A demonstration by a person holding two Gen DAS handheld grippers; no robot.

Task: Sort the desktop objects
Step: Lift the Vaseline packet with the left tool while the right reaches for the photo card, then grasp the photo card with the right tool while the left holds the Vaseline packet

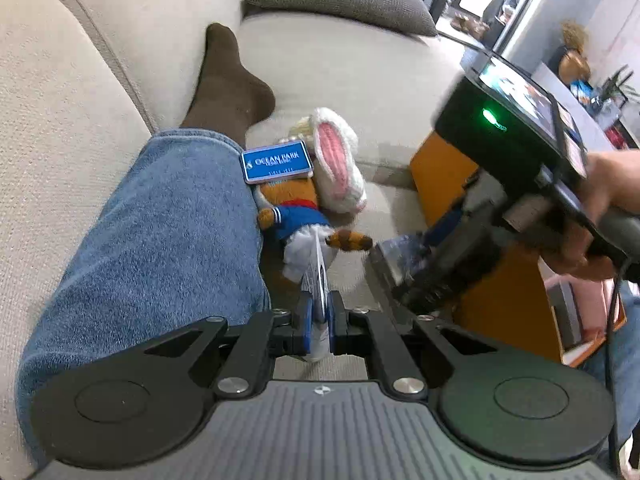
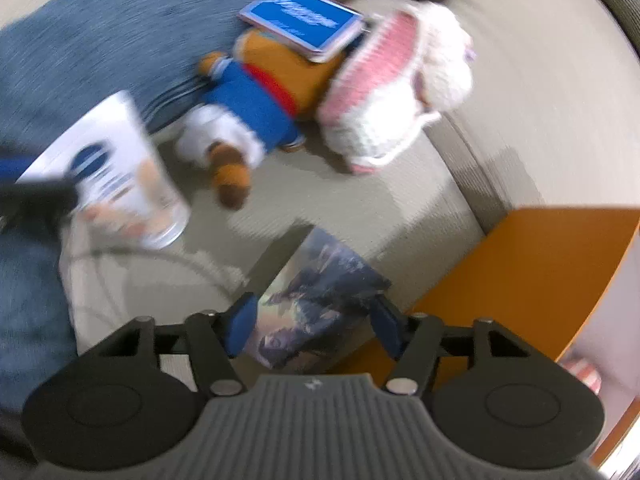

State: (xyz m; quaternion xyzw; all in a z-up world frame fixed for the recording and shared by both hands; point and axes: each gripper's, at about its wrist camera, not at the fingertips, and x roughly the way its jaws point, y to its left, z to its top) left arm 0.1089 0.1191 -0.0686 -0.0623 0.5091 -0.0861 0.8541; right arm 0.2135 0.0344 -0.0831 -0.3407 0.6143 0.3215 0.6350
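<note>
My left gripper point(image 1: 319, 312) is shut on a thin white packet point(image 1: 318, 280), seen edge-on; in the right wrist view the packet point(image 2: 116, 160) shows a blue oval label. My right gripper point(image 2: 314, 326) points down at the sofa, jaws wide. A dark picture card point(image 2: 320, 300) lies between its blue pads point(image 2: 242, 324), which do not press it. An orange plush toy in a blue shirt point(image 1: 294, 208) point(image 2: 264, 92) lies on the seat, with a blue Ocean Park card point(image 1: 277, 161) point(image 2: 302, 20) on its head. A white-and-pink knitted bunny piece point(image 1: 340, 160) point(image 2: 384, 80) touches the toy.
A person's leg in jeans point(image 1: 160, 220) with a brown sock point(image 1: 228, 80) lies along the beige sofa point(image 1: 340, 72) left of the toy. An orange box point(image 1: 440, 184) point(image 2: 520, 280) stands at the seat's right edge. A grey cushion point(image 1: 340, 0) sits at the far end.
</note>
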